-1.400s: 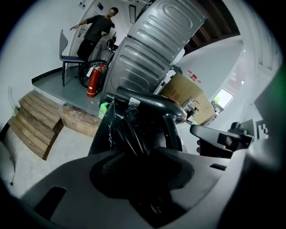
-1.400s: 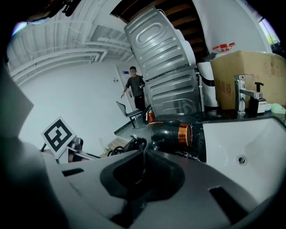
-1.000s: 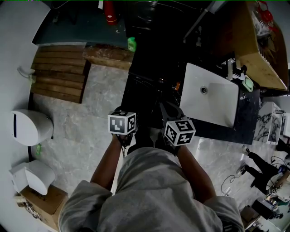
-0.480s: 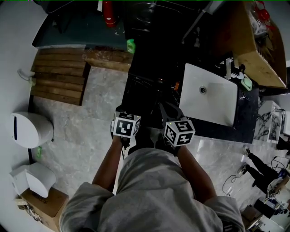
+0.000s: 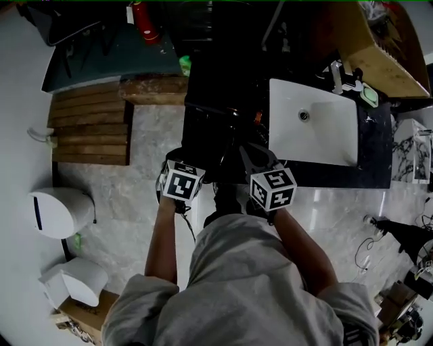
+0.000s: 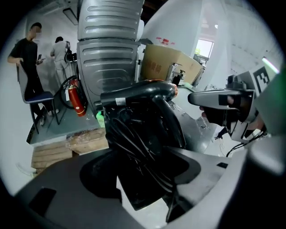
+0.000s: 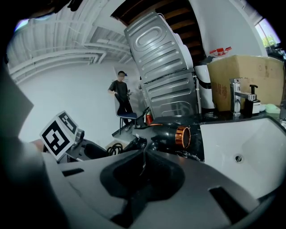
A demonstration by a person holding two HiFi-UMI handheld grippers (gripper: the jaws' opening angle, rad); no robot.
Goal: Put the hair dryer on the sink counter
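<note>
The black hair dryer [image 6: 143, 91] with a copper ring [image 7: 181, 136] at its nozzle lies on the dark counter [image 5: 375, 159], just left of the white basin [image 5: 314, 128]. Its coiled cord [image 6: 143, 138] and handle sit between the jaws of my left gripper [image 6: 143, 172]. Those jaws have just been opening and now stand wide, their pads off the cord. My right gripper [image 7: 143, 156] is shut. Its tips are close by the dryer's body, and I see nothing held in them. In the head view the dryer is a dark shape ahead of both marker cubes.
A faucet [image 5: 336, 74], a green soap dish [image 5: 369, 98] and a cardboard box [image 5: 379, 54] stand behind the basin. A ribbed metal panel [image 6: 107, 44] rises behind the counter. A wooden pallet [image 5: 91, 125] and a fire extinguisher [image 5: 139, 17] are on the floor to the left. Two people [image 6: 27, 58] stand far off.
My left gripper's marker cube has rolled and now sits tilted, slightly nearer the counter's edge. The head view has shifted, so the basin sits higher. The right gripper has kept still.
</note>
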